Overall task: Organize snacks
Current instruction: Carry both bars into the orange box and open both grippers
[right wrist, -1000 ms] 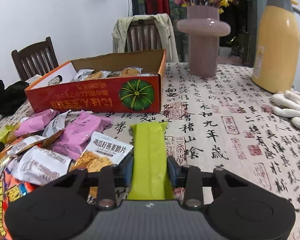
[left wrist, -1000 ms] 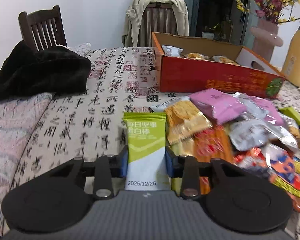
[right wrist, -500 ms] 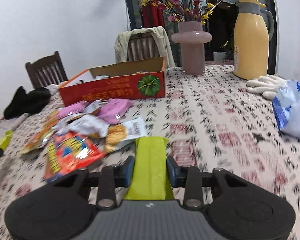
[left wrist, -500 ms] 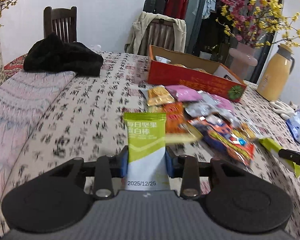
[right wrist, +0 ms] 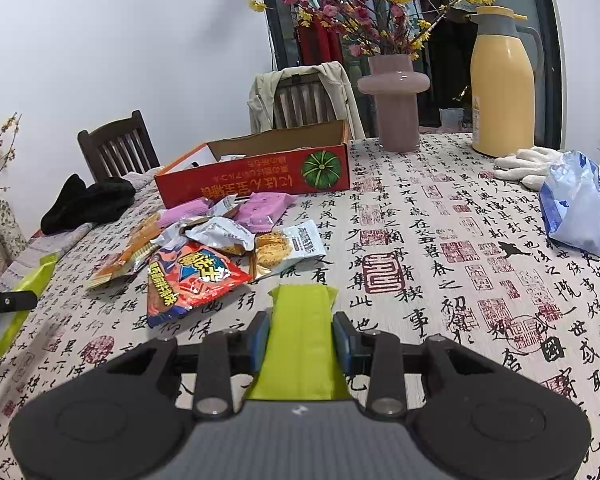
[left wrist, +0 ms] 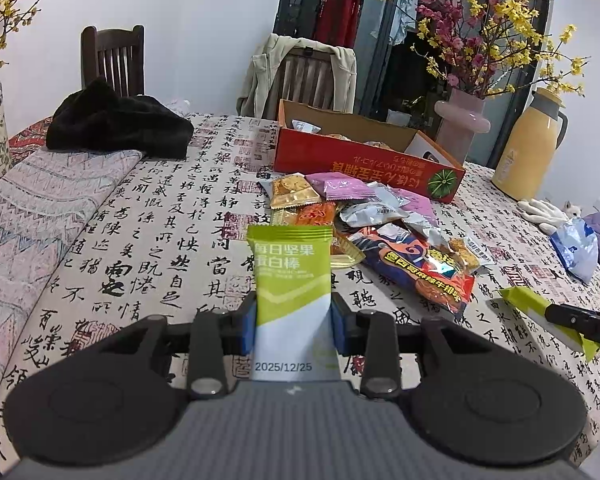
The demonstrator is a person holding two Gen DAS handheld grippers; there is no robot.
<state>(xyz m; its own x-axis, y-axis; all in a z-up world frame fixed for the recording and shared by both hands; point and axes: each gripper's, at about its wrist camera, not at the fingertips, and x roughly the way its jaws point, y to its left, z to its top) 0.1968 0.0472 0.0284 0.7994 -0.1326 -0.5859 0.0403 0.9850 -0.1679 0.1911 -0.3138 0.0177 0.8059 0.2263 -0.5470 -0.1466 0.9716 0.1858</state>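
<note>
Right now each of the two tongs grips one snack bar. The left tongs (left wrist: 293, 330) are closed partway on a green-and-white bar packet (left wrist: 290, 292), blue pads pressed to both its long edges, printed face and a date line towards the camera, top end raised above the surface (left wrist: 140, 240). The right tongs (right wrist: 302, 342) are clamped the same way on a plain yellow-green bar packet (right wrist: 302, 344), its crimped far end pointing away over the cloth. In the left wrist view this second packet shows at the right edge, held in a dark finger; in the right wrist view the first packet shows at the left edge.

Beyond both packets lies a loose pile of snack packets (right wrist: 220, 248): a red-orange bag nearest, silver, gold and pink wrappers behind it, some overlapping. Just behind the pile stands a red open-topped cardboard box (left wrist: 364, 164) with a pumpkin picture on its side and a few wrapped snacks inside.

Further out, a pink vase (right wrist: 394, 104) of flowering branches and a yellow thermos jug (right wrist: 502, 84) stand near the far edge. White gloves (right wrist: 528, 166) and a blue-and-white bag (right wrist: 576, 208) lie to the right. A black garment (left wrist: 118, 124) rests at the left, near a wooden chair (left wrist: 114, 60).
</note>
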